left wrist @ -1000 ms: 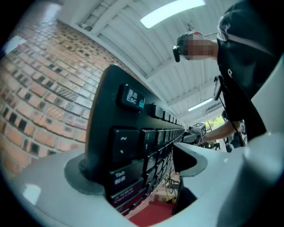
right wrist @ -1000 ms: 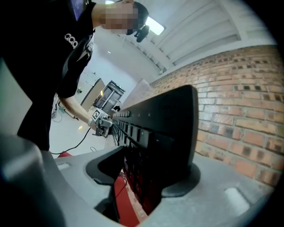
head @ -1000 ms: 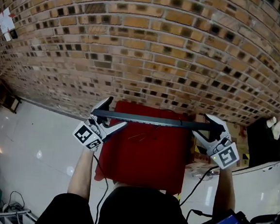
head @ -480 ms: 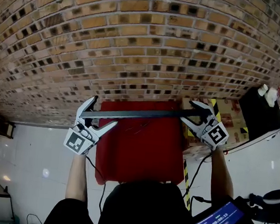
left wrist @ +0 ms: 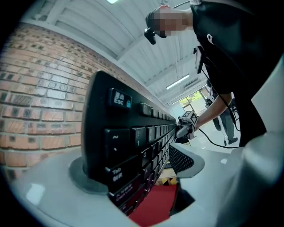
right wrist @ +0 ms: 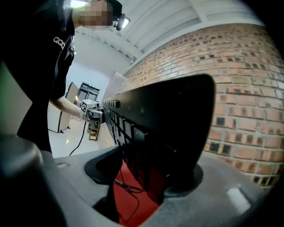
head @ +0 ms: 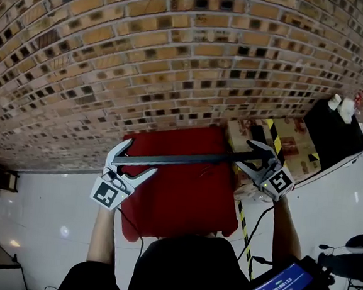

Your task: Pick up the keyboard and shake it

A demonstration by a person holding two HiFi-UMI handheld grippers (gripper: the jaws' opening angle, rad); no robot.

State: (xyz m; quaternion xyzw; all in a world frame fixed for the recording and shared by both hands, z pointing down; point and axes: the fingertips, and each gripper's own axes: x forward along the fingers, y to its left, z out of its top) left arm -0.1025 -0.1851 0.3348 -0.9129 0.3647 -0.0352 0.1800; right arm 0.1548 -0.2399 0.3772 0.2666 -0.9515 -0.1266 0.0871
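A black keyboard [head: 180, 158] hangs in the air above a red cloth [head: 183, 201], seen edge-on, its right end a little higher. My left gripper [head: 139, 158] grips its left end and my right gripper [head: 247, 155] its right end. In the left gripper view the Esc end of the keyboard [left wrist: 128, 137] sits between the jaws of the left gripper [left wrist: 137, 170], which have just been closing. In the right gripper view the other end of the keyboard [right wrist: 164, 119] fills the right gripper [right wrist: 146, 177], whose jaws have just been opening slightly.
A brick wall [head: 176, 59] stands right behind the keyboard. A thin cable [head: 201, 171] lies on the red cloth. To the right are a cardboard box with yellow-black tape [head: 289, 138] and a black stand [head: 334, 132] carrying bottles. White floor tiles [head: 43, 211] lie to the left.
The keyboard was level across the picture and now slopes, left end lower, right end higher. Both grippers have moved and rolled with it, still gripping its ends.
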